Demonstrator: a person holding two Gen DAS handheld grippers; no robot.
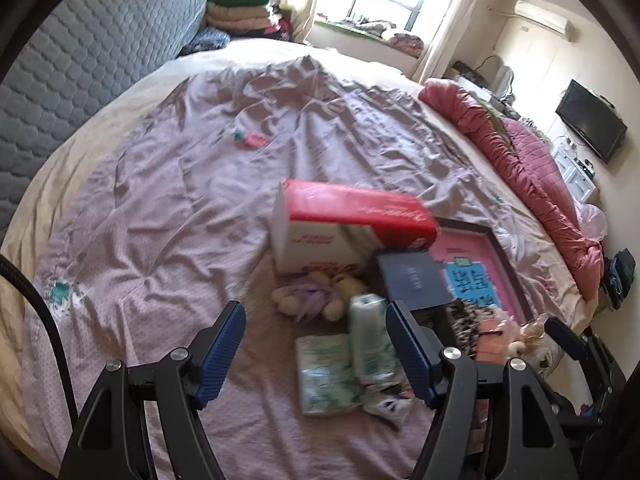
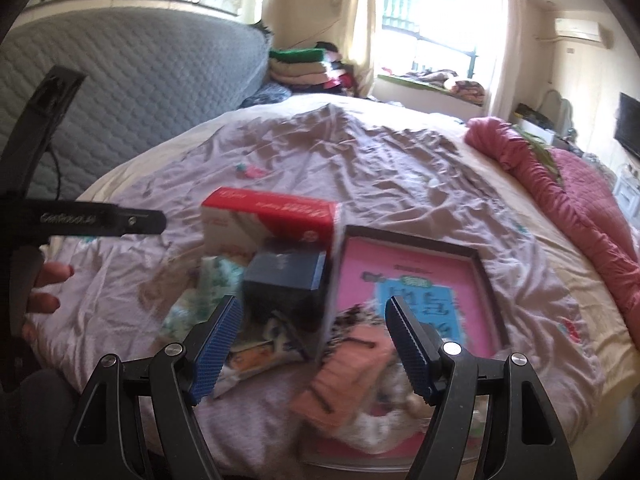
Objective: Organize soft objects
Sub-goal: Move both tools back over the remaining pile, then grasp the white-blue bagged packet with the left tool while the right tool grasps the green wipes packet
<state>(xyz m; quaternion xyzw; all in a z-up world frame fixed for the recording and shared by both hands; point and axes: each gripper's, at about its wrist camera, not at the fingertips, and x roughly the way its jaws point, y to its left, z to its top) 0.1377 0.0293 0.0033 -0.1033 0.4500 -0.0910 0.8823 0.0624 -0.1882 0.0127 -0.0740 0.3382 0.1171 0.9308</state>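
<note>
A pile of things lies on the bed's lilac sheet [image 1: 168,208]. My left gripper [image 1: 316,344] is open above green tissue packs [image 1: 332,372], with a small plush toy [image 1: 316,292] just beyond. My right gripper [image 2: 314,344] is open above a pink knitted soft item [image 2: 352,376] and a patterned cloth [image 2: 356,316] at the edge of a dark shallow box [image 2: 484,264] holding a pink book [image 2: 420,280]. A red and white carton [image 1: 340,224] and a dark blue box [image 1: 412,276] stand behind. Both also show in the right wrist view: carton [image 2: 272,216], blue box [image 2: 286,276].
A grey mattress [image 1: 80,64] leans along the left. A rolled pink quilt [image 1: 532,176] lies along the bed's right edge. Folded blankets [image 1: 244,12] are stacked at the far corner. A small pink and green item [image 1: 250,138] lies farther up the sheet. The left gripper's body [image 2: 100,220] shows at left.
</note>
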